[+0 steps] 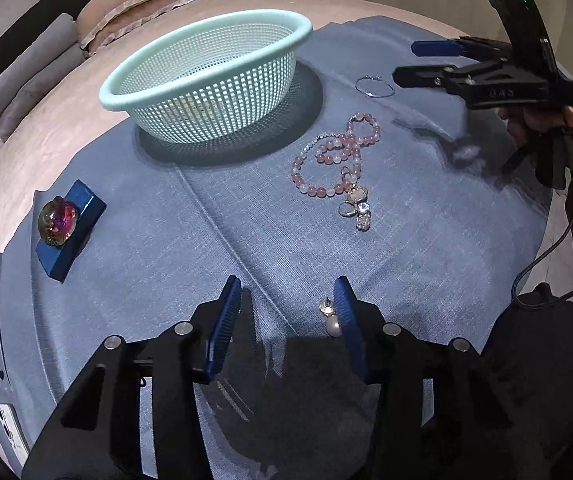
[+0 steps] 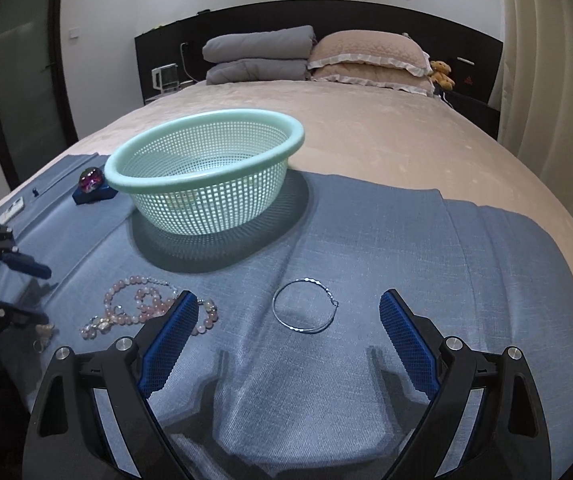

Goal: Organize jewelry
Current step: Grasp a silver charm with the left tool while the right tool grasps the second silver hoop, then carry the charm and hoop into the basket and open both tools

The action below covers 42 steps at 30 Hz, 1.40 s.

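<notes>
A mint mesh basket [image 1: 214, 112] [image 2: 206, 208] stands on a blue cloth [image 1: 166, 248] [image 2: 366, 240] spread on a bed. A pink bead necklace [image 1: 334, 156] [image 2: 148, 312] lies in front of it, with a cluster of small rings and crystal pieces [image 1: 356, 204] at its end. My left gripper [image 1: 286, 284] [image 2: 34, 292] hovers low over the cloth, jaws partly apart. A pearl earring [image 1: 332, 318] lies just inside its right finger, not pinched. My right gripper [image 2: 288, 300] [image 1: 426, 62] is open, and a thin silver hoop [image 2: 273, 307] [image 1: 356, 86] lies between its fingertips.
A glass ball [image 1: 58, 220] [image 2: 91, 179] rests on a dark blue block at the cloth's left. A phone [image 1: 8, 428] lies near the bed's edge. Pillows [image 2: 366, 60] and folded blankets are stacked at the headboard. A hand and cable show at the right.
</notes>
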Each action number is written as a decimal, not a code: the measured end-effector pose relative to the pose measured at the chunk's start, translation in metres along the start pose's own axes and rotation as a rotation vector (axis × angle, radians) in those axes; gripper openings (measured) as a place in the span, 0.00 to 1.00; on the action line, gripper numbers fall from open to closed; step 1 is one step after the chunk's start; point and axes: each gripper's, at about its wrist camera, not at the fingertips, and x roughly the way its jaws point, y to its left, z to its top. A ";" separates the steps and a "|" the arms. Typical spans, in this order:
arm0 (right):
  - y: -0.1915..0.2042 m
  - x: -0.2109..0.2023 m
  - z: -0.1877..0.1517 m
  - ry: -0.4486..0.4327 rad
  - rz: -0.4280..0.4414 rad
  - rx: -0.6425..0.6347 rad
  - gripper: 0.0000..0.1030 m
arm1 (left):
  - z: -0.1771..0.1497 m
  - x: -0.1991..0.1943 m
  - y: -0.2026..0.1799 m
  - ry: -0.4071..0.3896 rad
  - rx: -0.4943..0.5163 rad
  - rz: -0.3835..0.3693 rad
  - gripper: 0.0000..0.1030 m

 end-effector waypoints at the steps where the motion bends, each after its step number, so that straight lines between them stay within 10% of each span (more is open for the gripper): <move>1: 0.000 0.005 0.001 0.004 -0.017 0.012 0.85 | -0.001 0.003 -0.001 0.007 0.004 0.000 0.44; 9: 0.001 0.040 0.004 0.097 -0.061 0.085 0.84 | -0.006 -0.001 -0.007 -0.003 0.040 0.017 0.25; 14: 0.012 0.048 -0.001 0.152 -0.035 0.059 0.43 | -0.014 -0.006 -0.006 -0.005 0.019 -0.036 0.03; 42: 0.027 -0.051 0.030 0.032 0.010 0.031 0.42 | -0.001 -0.071 0.033 -0.084 -0.055 -0.007 0.03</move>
